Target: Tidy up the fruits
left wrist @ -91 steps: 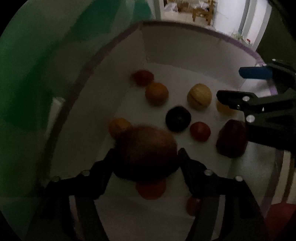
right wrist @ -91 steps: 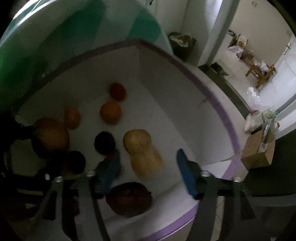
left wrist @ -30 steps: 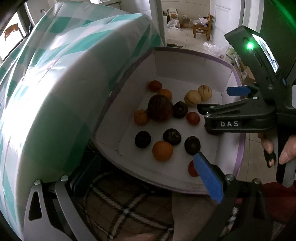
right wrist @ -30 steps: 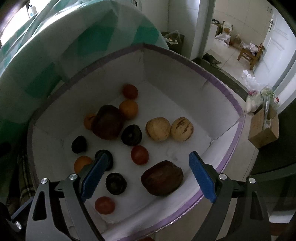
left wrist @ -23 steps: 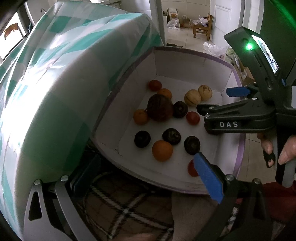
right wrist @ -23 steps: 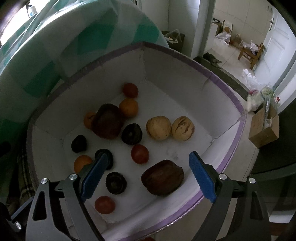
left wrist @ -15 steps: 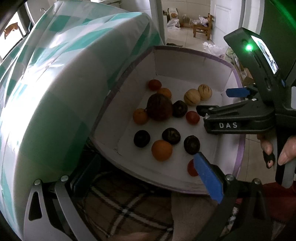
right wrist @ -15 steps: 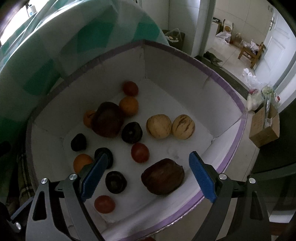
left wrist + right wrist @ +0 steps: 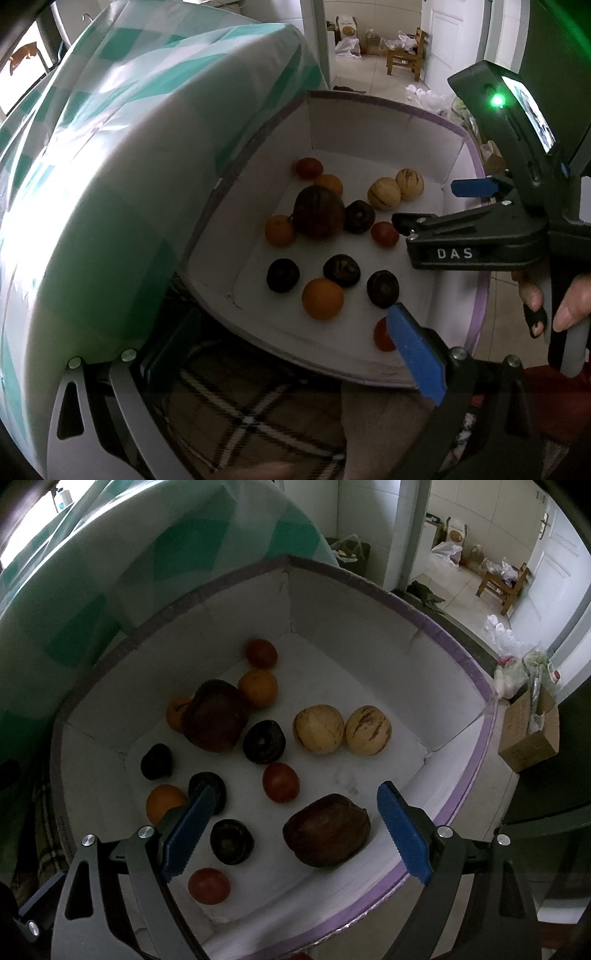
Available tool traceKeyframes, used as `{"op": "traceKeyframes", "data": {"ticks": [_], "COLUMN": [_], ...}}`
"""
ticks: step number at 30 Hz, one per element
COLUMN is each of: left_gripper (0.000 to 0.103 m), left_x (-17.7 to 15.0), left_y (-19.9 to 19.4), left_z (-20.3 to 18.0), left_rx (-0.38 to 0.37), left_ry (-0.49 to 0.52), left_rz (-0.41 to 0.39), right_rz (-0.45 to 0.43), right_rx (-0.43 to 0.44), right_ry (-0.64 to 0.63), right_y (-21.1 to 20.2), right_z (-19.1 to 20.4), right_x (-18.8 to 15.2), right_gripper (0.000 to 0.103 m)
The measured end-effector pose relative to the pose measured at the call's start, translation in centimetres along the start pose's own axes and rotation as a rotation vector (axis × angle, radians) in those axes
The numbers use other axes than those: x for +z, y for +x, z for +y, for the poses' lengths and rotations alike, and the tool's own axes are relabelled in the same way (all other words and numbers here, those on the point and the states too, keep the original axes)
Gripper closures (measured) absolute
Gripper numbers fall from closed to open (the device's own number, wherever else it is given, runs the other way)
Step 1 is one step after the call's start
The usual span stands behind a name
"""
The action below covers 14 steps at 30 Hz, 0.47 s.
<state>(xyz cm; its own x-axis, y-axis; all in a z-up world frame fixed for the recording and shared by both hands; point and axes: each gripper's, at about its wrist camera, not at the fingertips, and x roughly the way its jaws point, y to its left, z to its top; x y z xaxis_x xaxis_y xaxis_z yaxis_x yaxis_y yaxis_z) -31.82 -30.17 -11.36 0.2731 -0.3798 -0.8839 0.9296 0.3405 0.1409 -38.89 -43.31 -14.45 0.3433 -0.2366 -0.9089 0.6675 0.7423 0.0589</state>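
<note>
You've got a tiled room behind, door (image 9: 546,557) and wooden chair (image 9: 502,587) at the back. Closer in, a desk with a green-checked cloth (image 9: 110,147), and just beside it the white box (image 9: 369,627) with a purple rim. All the fruits sit on its floor: two big dark ones (image 9: 216,716) (image 9: 327,834), two pale striped ones (image 9: 317,728), oranges, tomatoes. Your right hand-held gripper (image 9: 291,830) hangs over the box, jaws apart, empty. Your left hand-held gripper (image 9: 258,369) is spread wide too, holding nothing.
</note>
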Motion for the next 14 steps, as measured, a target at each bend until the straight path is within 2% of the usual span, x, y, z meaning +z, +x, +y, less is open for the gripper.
{"op": "traceKeyframes", "data": {"ticks": [14], "left_gripper": [0.002], "left_x": [-0.01], "left_y": [0.03], "left_z": [0.13], "left_rx": [0.001], "left_ry": [-0.002], "left_rz": [0.000], "right_rz": [0.001], "right_rx": [0.002], "right_ry": [0.000], "right_y": [0.14], "right_z": [0.07], "right_x": [-0.14], "right_gripper": [0.016]}}
